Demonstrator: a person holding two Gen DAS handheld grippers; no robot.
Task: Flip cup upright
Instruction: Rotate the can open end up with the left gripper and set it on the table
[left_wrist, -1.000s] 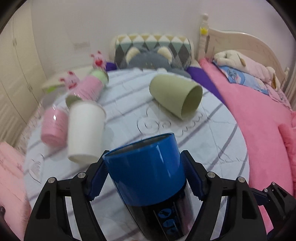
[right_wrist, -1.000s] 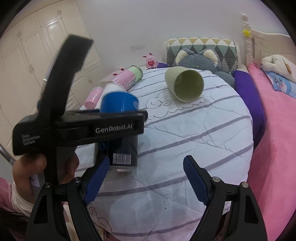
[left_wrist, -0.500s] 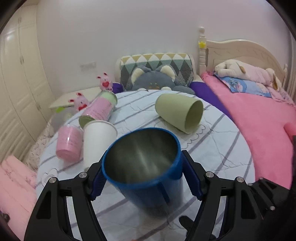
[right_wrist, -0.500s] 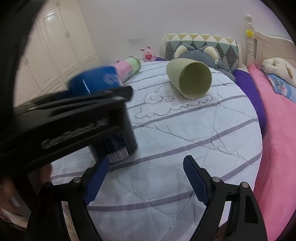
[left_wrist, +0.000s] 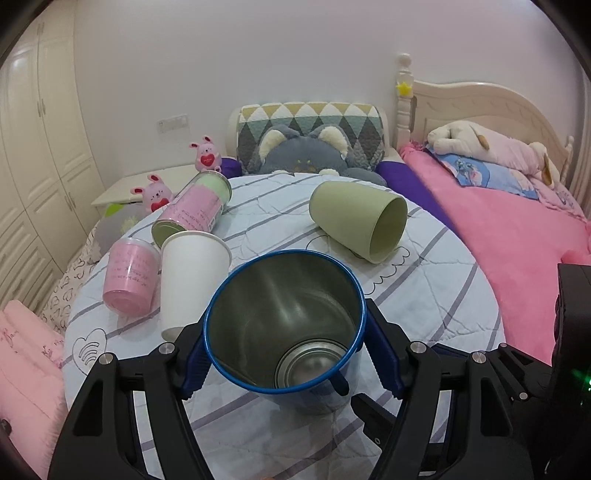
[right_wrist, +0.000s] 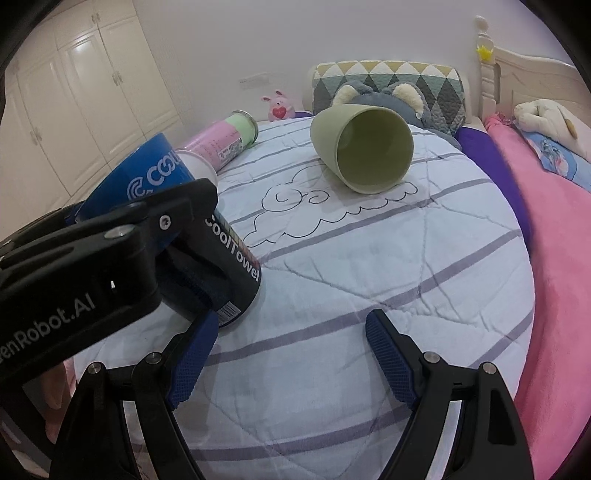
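My left gripper (left_wrist: 284, 354) is shut on a blue metal can-shaped cup (left_wrist: 284, 325), mouth up and tilted toward the camera, its steel inside showing. In the right wrist view the same cup (right_wrist: 155, 177) leans with its black base near the quilt, held by the left gripper's body (right_wrist: 96, 258). A green cup (left_wrist: 360, 221) lies on its side at the table's far side, mouth toward me; it also shows in the right wrist view (right_wrist: 364, 147). My right gripper (right_wrist: 291, 362) is open and empty above the quilt.
A round table under a striped white quilt (right_wrist: 369, 277) holds a white paper cup (left_wrist: 190, 277), a pink cup (left_wrist: 129, 280) and a pink-green canister (left_wrist: 195, 206) on its side at left. A pink bed (left_wrist: 517, 229) lies right, pillows behind.
The left gripper turned the blue cup from base-up to mouth-up and lowered it toward the quilt. The right gripper stayed open and moved little.
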